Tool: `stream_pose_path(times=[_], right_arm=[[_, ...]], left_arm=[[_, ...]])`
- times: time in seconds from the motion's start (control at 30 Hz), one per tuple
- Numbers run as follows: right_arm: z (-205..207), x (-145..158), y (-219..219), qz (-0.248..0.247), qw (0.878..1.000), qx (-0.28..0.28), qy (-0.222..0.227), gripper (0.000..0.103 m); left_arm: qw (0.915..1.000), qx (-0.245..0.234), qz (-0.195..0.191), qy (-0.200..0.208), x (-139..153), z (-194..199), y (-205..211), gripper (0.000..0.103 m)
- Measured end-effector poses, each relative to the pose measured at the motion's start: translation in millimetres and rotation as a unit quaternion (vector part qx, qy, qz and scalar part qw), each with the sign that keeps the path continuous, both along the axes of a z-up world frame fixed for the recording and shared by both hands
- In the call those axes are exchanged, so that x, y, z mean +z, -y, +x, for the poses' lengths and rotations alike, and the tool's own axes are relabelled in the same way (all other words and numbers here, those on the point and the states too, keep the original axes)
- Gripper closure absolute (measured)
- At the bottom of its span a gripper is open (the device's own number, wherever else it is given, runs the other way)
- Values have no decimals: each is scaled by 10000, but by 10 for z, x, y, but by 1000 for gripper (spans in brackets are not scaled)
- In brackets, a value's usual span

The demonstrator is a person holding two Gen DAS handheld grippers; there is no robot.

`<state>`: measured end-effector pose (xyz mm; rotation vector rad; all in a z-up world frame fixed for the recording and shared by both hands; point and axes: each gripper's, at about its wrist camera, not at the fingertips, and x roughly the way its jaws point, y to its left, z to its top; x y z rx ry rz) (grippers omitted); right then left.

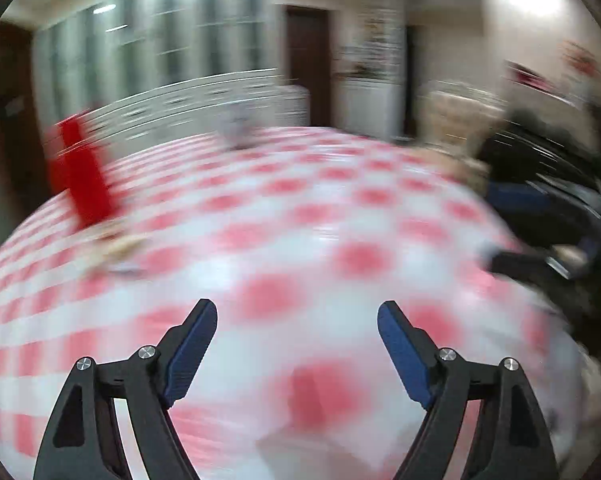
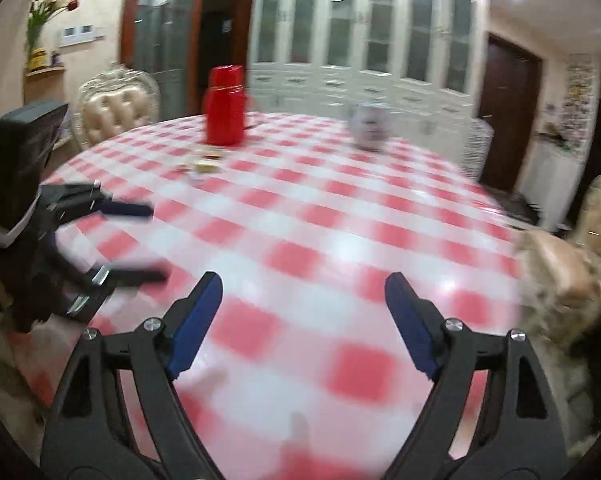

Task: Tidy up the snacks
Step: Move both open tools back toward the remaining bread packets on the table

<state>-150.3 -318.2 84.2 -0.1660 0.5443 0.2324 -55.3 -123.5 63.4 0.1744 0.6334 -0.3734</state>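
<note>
Both views are motion-blurred. A few small snack items (image 2: pixel 204 164) lie on the red-and-white checked tablecloth (image 2: pixel 300 216), just in front of a red jar; they also show in the left wrist view (image 1: pixel 118 250). My left gripper (image 1: pixel 296 320) is open and empty above the cloth near the table's front. My right gripper (image 2: pixel 303 292) is open and empty above the cloth. The left gripper also shows at the left edge of the right wrist view (image 2: pixel 140 240), open. The right gripper shows at the right edge of the left wrist view (image 1: pixel 512 260).
A red lidded jar (image 2: pixel 224 106) stands at the far left of the table, also in the left wrist view (image 1: pixel 82 172). A pale round container (image 2: pixel 370 126) stands at the back. Padded chairs (image 2: pixel 116 108) ring the table. White cabinets (image 2: pixel 360 40) line the far wall.
</note>
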Motion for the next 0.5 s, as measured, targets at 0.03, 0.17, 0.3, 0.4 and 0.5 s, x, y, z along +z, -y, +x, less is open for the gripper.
stream_pose_path(times=[0.03, 0.17, 0.3, 0.4, 0.5], right_arm=[[217, -29, -190, 17, 9999, 108, -116, 18], [1033, -211, -774, 396, 9956, 604, -605, 18], [1769, -518, -1302, 425, 9898, 706, -1160, 18], [2248, -701, -1608, 465, 9845, 787, -1499, 22], [2509, -721, -1838, 163, 9839, 945, -1508, 22]], left_arm=[[9992, 405, -4, -21, -12, 210, -249, 19], [9774, 2072, -381, -169, -60, 1063, -1382, 19], [9489, 2911, -1173, -341, -149, 1487, -2136, 19], [9294, 3317, -1584, -343, -281, 1552, -2458, 19], [9323, 3261, -1464, -550, -472, 1631, -2580, 19]])
